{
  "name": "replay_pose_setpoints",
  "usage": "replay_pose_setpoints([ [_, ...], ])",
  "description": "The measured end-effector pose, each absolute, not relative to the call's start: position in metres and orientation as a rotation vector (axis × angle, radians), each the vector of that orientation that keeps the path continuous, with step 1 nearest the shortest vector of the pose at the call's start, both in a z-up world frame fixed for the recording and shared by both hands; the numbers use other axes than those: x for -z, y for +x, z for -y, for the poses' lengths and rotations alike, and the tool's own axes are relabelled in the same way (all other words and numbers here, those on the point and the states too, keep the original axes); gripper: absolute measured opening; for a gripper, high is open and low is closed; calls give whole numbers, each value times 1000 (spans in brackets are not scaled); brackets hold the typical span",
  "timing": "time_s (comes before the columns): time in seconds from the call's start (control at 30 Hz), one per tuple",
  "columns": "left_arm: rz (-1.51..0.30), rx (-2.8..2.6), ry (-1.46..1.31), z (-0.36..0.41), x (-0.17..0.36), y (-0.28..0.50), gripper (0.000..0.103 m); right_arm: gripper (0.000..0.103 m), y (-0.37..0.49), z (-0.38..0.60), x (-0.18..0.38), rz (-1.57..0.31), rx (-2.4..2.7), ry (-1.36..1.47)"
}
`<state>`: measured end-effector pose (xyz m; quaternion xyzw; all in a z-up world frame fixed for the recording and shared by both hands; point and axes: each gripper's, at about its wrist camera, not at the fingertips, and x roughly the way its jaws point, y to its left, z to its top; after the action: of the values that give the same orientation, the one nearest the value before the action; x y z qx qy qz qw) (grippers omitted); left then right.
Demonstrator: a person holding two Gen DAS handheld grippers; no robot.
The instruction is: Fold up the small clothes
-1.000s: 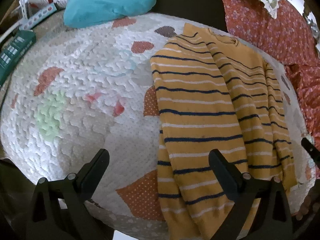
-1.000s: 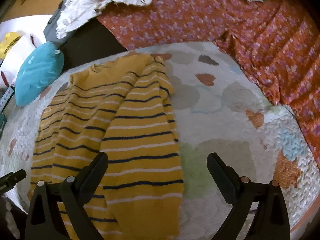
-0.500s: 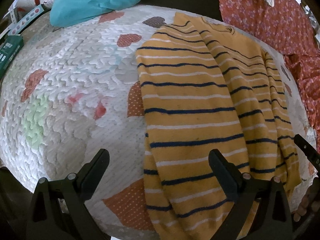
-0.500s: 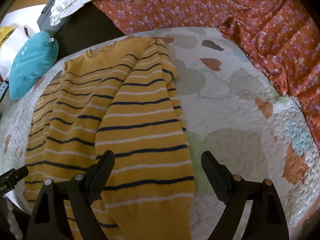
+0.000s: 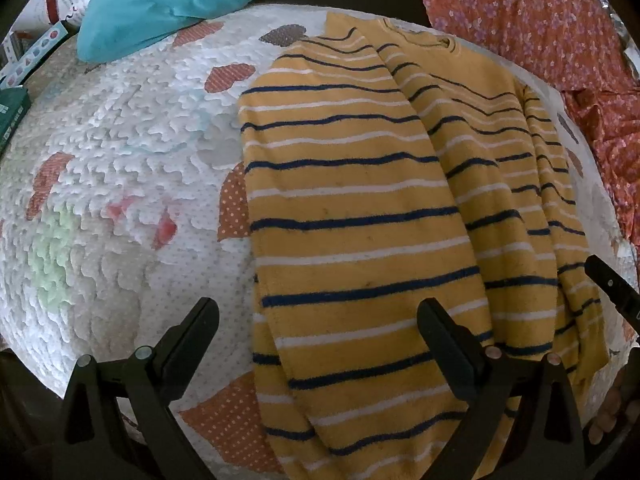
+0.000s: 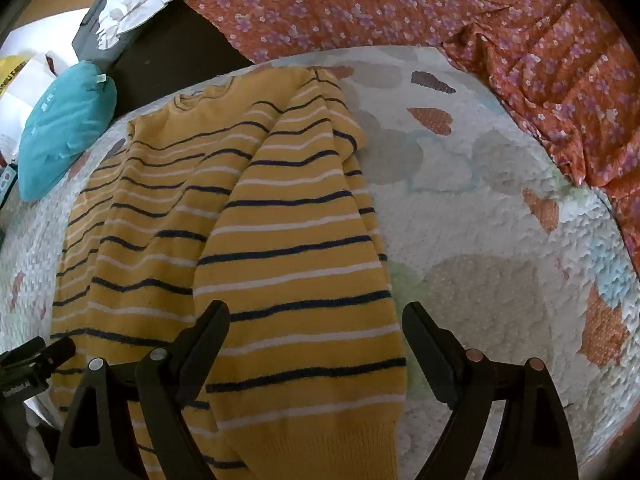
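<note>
1. Yellow sweater with navy and white stripes lies flat, both sleeves folded in lengthwise over the body, neckline at the far end from both grippers.
2. It rests on a white quilted blanket with heart patches. Teal cushion sits far left of the left gripper; orange floral cloth lies beyond and right of the right gripper.
3. Left gripper: jaws spread wide, hovering over the sweater's near left edge, pinching nothing.
4. Right gripper: jaws wide apart, straddling the folded right sleeve near its cuff; whether the pads touch it I cannot tell.
</note>
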<state>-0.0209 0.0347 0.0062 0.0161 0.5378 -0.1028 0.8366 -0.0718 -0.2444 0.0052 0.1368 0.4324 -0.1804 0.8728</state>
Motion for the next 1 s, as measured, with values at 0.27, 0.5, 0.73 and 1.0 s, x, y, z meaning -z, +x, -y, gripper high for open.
replay_pose_setpoints([
  [0.27, -1158, 219, 35, -35, 0, -19, 99, 91, -70, 244, -4, -906, 380, 278],
  [0.5, -1166, 223, 34, -36, 1, -19, 99, 91, -71, 244, -1, -912, 389, 278],
  [0.73, -1179, 227, 19, -39, 4, -19, 99, 91, -72, 242, 0, -915, 384, 275],
  [1.0, -1188, 229, 18, -40, 7, -17, 99, 91, -71, 240, 1, -919, 382, 274],
])
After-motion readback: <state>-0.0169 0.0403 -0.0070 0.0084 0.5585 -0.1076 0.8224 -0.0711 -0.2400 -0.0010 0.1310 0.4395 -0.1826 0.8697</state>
